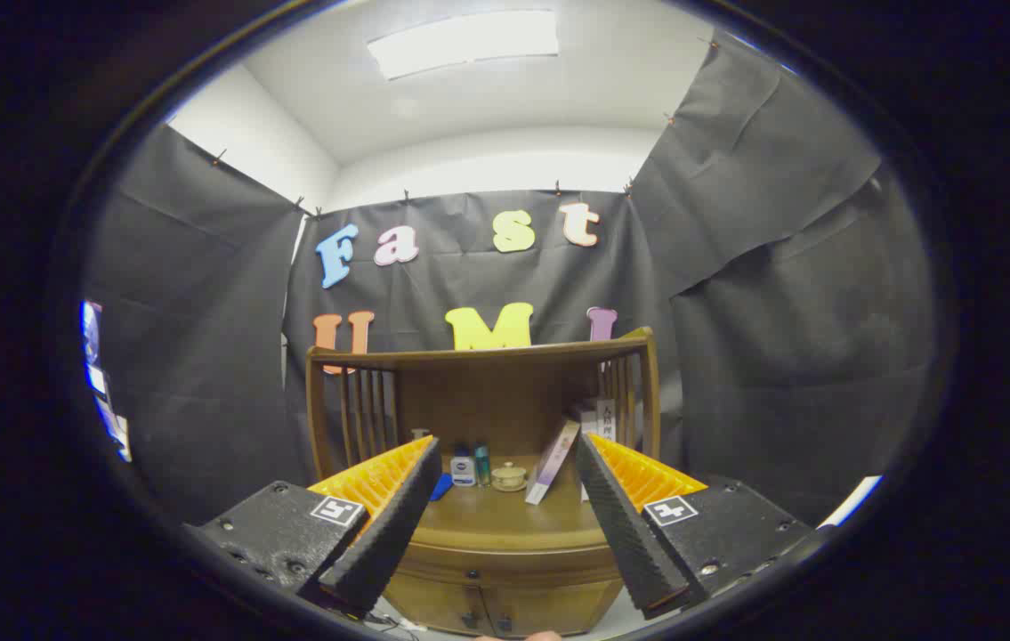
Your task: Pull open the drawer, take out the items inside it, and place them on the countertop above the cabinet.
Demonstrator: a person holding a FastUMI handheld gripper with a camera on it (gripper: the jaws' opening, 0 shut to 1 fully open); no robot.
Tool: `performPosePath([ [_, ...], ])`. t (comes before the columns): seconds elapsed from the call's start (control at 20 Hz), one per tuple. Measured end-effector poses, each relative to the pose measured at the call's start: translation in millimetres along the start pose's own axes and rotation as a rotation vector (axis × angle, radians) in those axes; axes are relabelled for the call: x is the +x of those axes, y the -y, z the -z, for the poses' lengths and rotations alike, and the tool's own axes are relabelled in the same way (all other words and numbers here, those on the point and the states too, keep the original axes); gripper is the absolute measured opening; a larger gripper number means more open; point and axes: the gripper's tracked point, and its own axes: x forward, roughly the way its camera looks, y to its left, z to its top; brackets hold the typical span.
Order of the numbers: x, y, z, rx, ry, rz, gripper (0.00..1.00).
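Note:
A wooden cabinet (505, 561) stands ahead of my gripper (505, 534), with a curved countertop (496, 516) and a slatted shelf frame (478, 356) above it. The drawer front (505, 563) below the countertop looks closed, and two small doors with knobs (482, 614) sit under it. My gripper is open, its two fingers spread wide to either side of the countertop, with nothing between them. On the countertop stand a white bottle (463, 468), a small green bottle (481, 463), a small lidded jar (509, 475), a leaning flat box (553, 463) and a blue item (441, 486).
Black cloth walls close in the booth on three sides behind and beside the cabinet. More boxes (598, 418) stand at the back right of the countertop. A pale floor strip (852, 500) shows to the right of the cabinet.

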Motion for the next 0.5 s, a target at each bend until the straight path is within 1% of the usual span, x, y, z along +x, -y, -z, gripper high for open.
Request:
performPosePath([
  [0.25, -7.5, 3.9, -7.2, -0.026, 0.015, 0.014, 0.99],
  [0.5, -8.7, -0.1, -6.1, -0.027, 0.01, 0.001, 0.99],
])
